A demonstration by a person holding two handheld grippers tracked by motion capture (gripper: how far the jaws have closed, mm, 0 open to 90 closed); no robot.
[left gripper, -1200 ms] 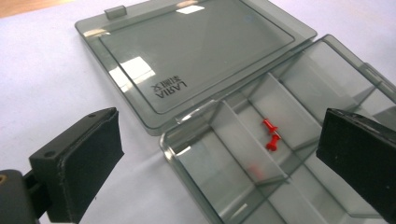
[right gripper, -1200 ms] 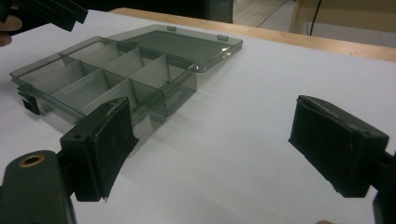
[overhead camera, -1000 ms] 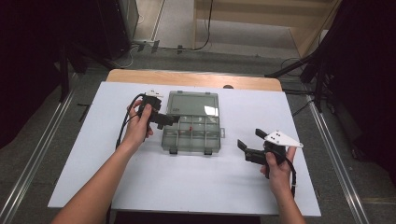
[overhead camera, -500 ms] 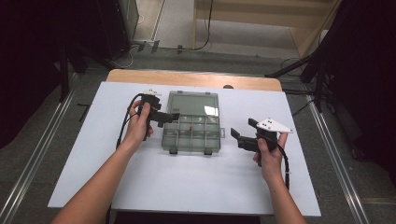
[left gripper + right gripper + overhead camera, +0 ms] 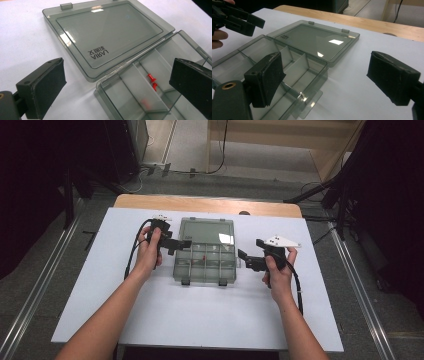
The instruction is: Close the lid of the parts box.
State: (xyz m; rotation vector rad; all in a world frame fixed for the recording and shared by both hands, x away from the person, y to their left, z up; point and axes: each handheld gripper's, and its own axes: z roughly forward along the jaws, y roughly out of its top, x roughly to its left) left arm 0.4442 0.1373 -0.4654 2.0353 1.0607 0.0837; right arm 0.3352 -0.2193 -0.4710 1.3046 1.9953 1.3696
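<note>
A smoky clear compartment box lies open mid-table, its lid [image 5: 206, 231] flat on the far side and its divided tray [image 5: 220, 270] nearer me. Red push pins [image 5: 152, 81] sit in one compartment. My left gripper [image 5: 182, 244] hovers over the tray's left far corner, open, with nothing between its pads [image 5: 47, 87]. My right gripper [image 5: 247, 260] is just right of the tray, open; its jaws have just been opening a little further. The tray's right corner [image 5: 322, 75] lies ahead of its gap, untouched by the pads [image 5: 265, 77].
The box rests on a white board [image 5: 200, 320] over a wooden table [image 5: 210, 204]. Cables trail from both grippers along the forearms. Dark stands and floor rails flank the table. The other gripper [image 5: 239, 20] shows far left in the right gripper view.
My right hand has carried its gripper left and slightly away from me, up to the tray's right side. The left hand and the box have stayed put.
</note>
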